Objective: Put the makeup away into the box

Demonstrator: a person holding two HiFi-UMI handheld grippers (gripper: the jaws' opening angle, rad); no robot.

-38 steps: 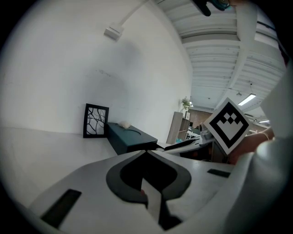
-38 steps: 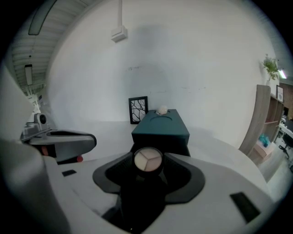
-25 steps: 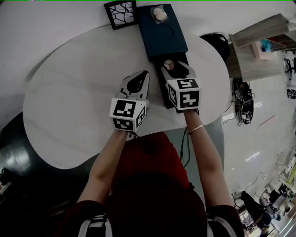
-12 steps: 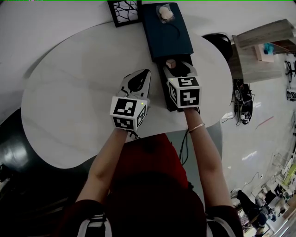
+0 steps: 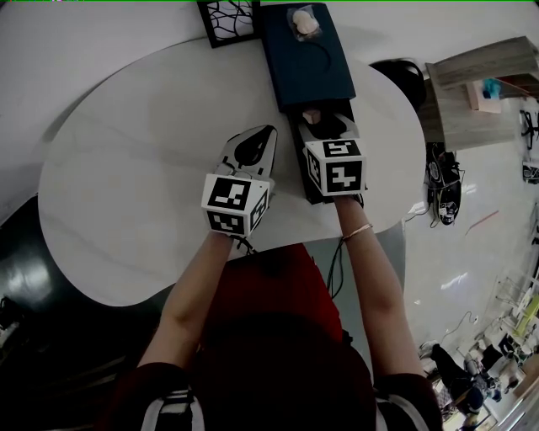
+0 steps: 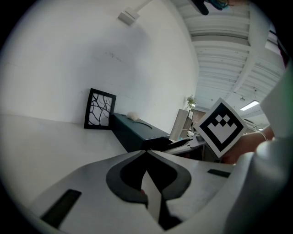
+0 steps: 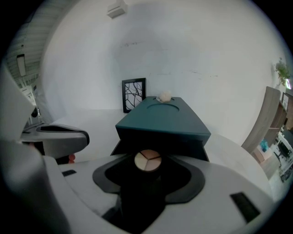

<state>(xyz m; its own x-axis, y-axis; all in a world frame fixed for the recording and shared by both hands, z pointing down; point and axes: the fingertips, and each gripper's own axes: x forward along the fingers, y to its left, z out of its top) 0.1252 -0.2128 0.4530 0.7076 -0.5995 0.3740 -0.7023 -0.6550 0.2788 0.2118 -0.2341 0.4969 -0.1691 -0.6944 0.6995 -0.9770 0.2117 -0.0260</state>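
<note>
A dark teal box [image 5: 305, 55] stands at the far side of the white table [image 5: 143, 168], its dark drawer [image 5: 297, 160] pulled out toward me. My right gripper [image 5: 315, 119] hovers over the drawer, shut on a small round three-tone makeup compact [image 5: 311, 115]. The right gripper view shows the compact [image 7: 147, 160] pinched at the jaw tips of that gripper [image 7: 148, 169], just in front of the box [image 7: 160, 119]. My left gripper [image 5: 268, 130] hangs over the table left of the drawer. Its jaws meet at the tips [image 6: 146, 151], with nothing seen between them.
A pale fluffy puff [image 5: 304, 24] lies on the box lid. A black framed picture [image 5: 229, 20] leans at the wall left of the box. A wooden shelf [image 5: 472, 84] and shoes [image 5: 441, 181] are on the floor to the right.
The right gripper has crept slightly forward with the compact toward the box front. The left gripper has stayed put.
</note>
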